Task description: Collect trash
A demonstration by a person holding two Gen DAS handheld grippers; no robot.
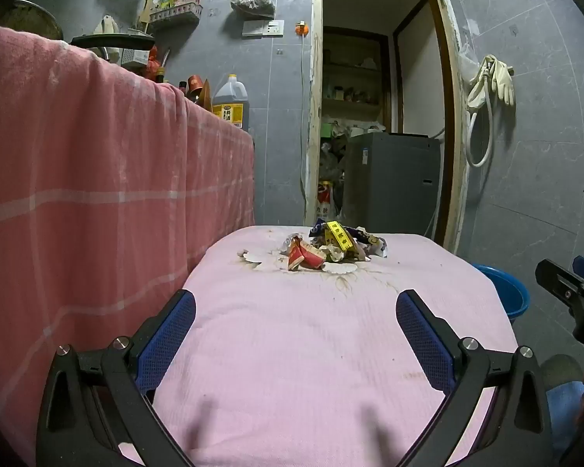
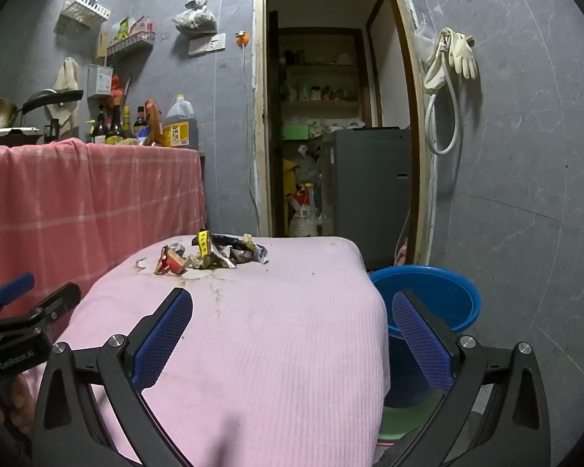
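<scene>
the trash [image 1: 331, 247] is a small heap of crumpled wrappers at the far edge of the table [image 1: 311, 350], roughly midway along that edge. a yellow strip with print sticks up from the top of the heap, red packets lie on its left side, and pale scraps and a brown stain spread on the pink cloth just in front of it. from the right wrist view the same heap [image 2: 210, 253] sits toward the far left corner of the table [image 2: 272, 330].

the left gripper [image 1: 296, 334] hangs over the near part of the table, its blue-padded jaws spread wide with nothing between them, well short of the heap. the right gripper [image 2: 292, 334] hangs over the near right edge of the table, its jaws also spread wide and empty.

a blue bucket [image 2: 440, 295] stands on the floor just beside the table's right edge. left of the table a pink checked cloth [image 1: 97, 175] drapes over a counter that carries bottles and a large oil jug [image 1: 229, 103]. behind the table an open doorway shows a grey machine [image 1: 393, 183]. rubber gloves [image 1: 500, 78] and a hose hang on the grey tiled wall to the right.
</scene>
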